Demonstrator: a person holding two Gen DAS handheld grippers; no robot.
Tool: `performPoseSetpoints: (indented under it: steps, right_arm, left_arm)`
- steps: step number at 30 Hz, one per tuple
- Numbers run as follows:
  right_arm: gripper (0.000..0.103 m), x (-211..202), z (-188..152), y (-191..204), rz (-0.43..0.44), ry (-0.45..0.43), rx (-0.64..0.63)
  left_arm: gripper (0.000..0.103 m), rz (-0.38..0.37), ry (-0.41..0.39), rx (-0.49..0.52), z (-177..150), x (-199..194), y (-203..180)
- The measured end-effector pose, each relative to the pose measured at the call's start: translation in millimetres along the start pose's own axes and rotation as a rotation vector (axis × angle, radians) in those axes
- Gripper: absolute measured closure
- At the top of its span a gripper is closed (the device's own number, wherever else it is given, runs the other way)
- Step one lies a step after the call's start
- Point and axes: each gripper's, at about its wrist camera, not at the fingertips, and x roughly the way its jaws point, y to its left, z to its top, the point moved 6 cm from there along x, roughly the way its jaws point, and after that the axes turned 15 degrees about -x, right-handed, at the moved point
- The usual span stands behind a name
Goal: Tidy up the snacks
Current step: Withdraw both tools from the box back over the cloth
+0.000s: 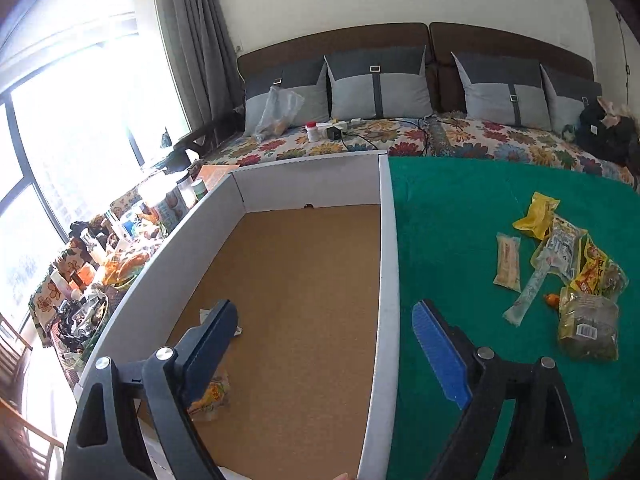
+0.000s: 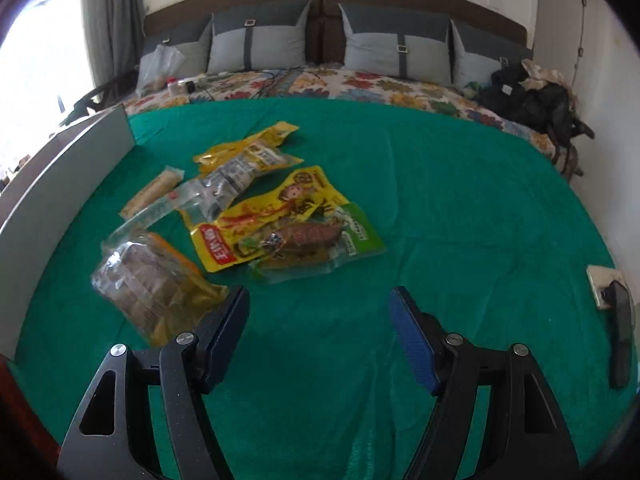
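1. Where the left gripper [image 1: 324, 312] straddles the wall of the box [image 1: 387, 264], its left finger hides most of two packets inside: a white wrapper [image 1: 206, 314] and a yellow-orange packet [image 1: 214, 394], print unreadable.
2. Left jaws wide apart, nothing between the ribbed blue pads.
3. Box: white card walls, brown cork-like floor, rectangular; near end cut off by the frame.
4. Right gripper [image 2: 318, 300] hangs over the green cloth [image 2: 460, 208], jaws apart, gripping nothing.
5. Snack pile [image 2: 240, 216] lies on the cloth beside the box, ahead-left of the right gripper: crinkly plastic packets, overlapping, so edges are hard to separate.
6. Clear bag of brown pieces [image 2: 140, 280] sits nearest, partly behind the left finger.
7. Yellow cartoon pouch [image 2: 272, 216] lies flat; a green-edged pouch [image 2: 316, 244] overlaps it.
8. Long beige stick pack [image 2: 150, 192] lies nearest the box wall.
9. Dark flat object [image 2: 620, 332] at the cloth's right edge, cannot tell what.
10. Bed [image 2: 360, 80] with floral sheet behind.
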Motion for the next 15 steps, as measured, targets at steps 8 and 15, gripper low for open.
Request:
performPoseSetpoints:
  steps: [8,15]
  right_arm:
    - [0.028,13.3,-37.8,-49.8,-0.017,0.044,0.077]
    - [0.028,21.4,-45.3,-42.9,0.018,0.031,0.082]
  left_arm:
    - [0.015,0.121,0.074,0.175,-32.6,21.1,-33.1]
    - [0.015,0.108,0.090,0.179,-49.8,5.4,-39.3]
